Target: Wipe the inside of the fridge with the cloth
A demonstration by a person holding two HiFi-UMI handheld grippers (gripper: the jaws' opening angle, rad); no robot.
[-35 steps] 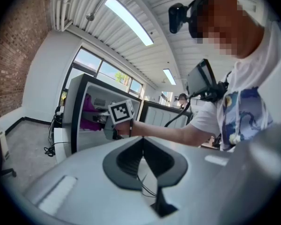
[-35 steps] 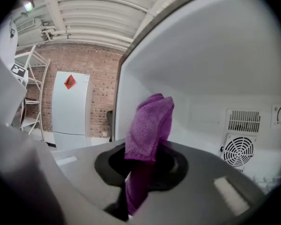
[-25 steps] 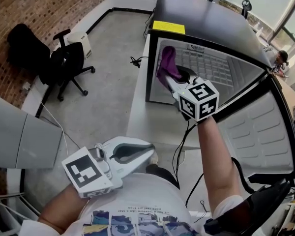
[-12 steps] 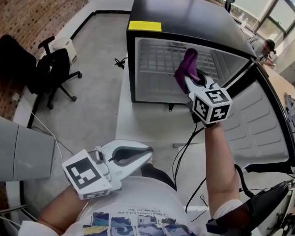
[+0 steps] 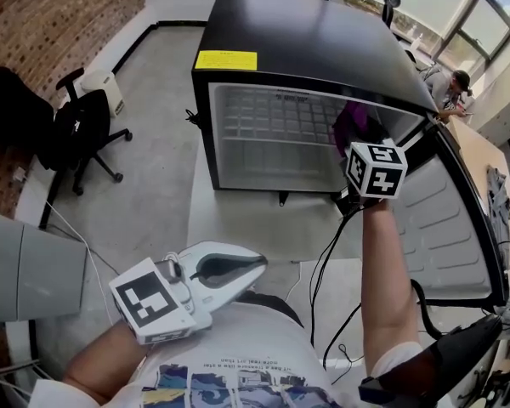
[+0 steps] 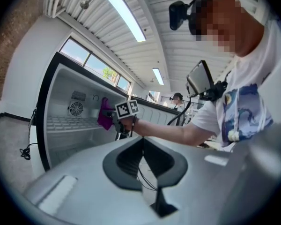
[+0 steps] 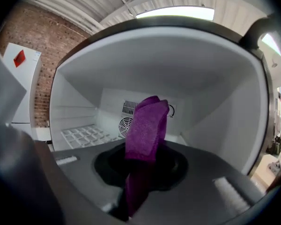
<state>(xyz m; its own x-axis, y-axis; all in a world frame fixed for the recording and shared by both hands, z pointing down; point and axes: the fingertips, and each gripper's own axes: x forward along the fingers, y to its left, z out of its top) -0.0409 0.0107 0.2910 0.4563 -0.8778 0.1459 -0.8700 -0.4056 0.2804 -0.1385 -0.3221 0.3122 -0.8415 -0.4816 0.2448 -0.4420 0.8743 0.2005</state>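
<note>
The right claw (image 5: 358,139) is clamped on the purple cloth (image 7: 147,121), which rises from its jaws in a loose fold just inside the mouth of the mini fridge (image 5: 263,155), at one o'clock in the head view. Soft and light, the cloth will likely fold and drag, so a bunched mid-cloth hold suits it. The left claw (image 6: 141,146), closed on nothing, waits at seven o'clock.

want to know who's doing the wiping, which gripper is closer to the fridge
Right. The right gripper, shut on the purple cloth, is at the open front of the fridge. The left gripper hangs back at the person's waist, well short of it.
</note>
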